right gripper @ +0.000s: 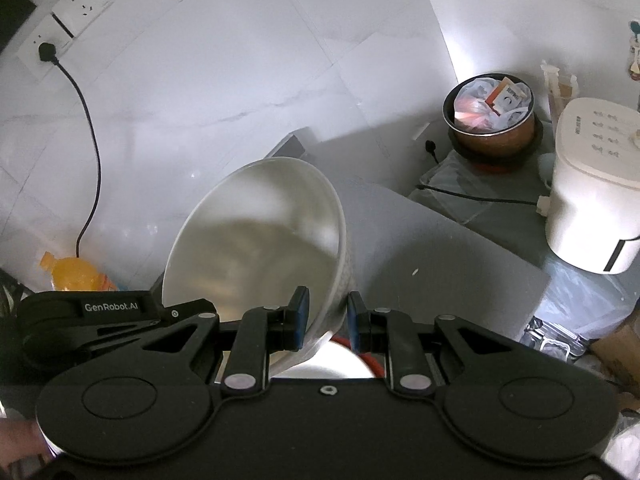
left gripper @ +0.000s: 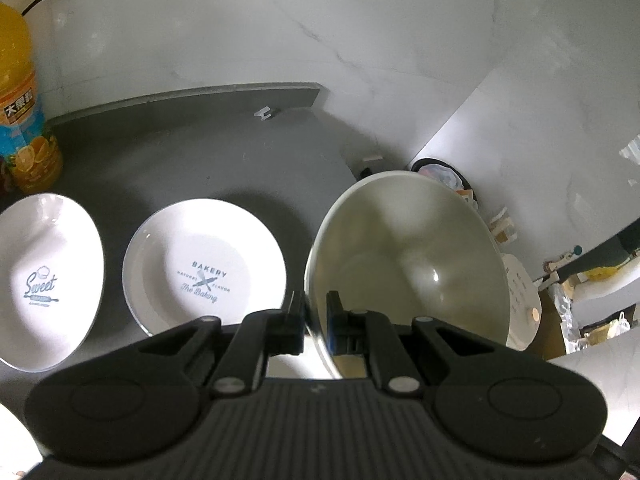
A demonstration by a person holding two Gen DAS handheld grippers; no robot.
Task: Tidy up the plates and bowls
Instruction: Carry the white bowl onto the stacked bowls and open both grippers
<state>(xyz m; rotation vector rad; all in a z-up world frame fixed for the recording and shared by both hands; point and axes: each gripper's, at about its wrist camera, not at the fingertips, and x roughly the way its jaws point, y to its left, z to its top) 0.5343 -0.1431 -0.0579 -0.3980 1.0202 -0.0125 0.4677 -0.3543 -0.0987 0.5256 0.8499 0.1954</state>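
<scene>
bowl [left gripper: 408, 264]: glossy glazed ceramic | counter [left gripper: 200, 160]: matt grey | wall [left gripper: 280, 20]: polished marble

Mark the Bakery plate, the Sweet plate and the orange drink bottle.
Bakery plate [left gripper: 204, 276]: left wrist view, printed centre.
Sweet plate [left gripper: 40, 284]: left wrist view, printed centre.
Orange drink bottle [left gripper: 24, 120]: left wrist view, label.

Both views are dim and soft, with fisheye bending at the edges. A bright glare patch hits the white marble wall [right gripper: 460, 56], and the grey countertop [left gripper: 200, 168] lies in shadow.
</scene>
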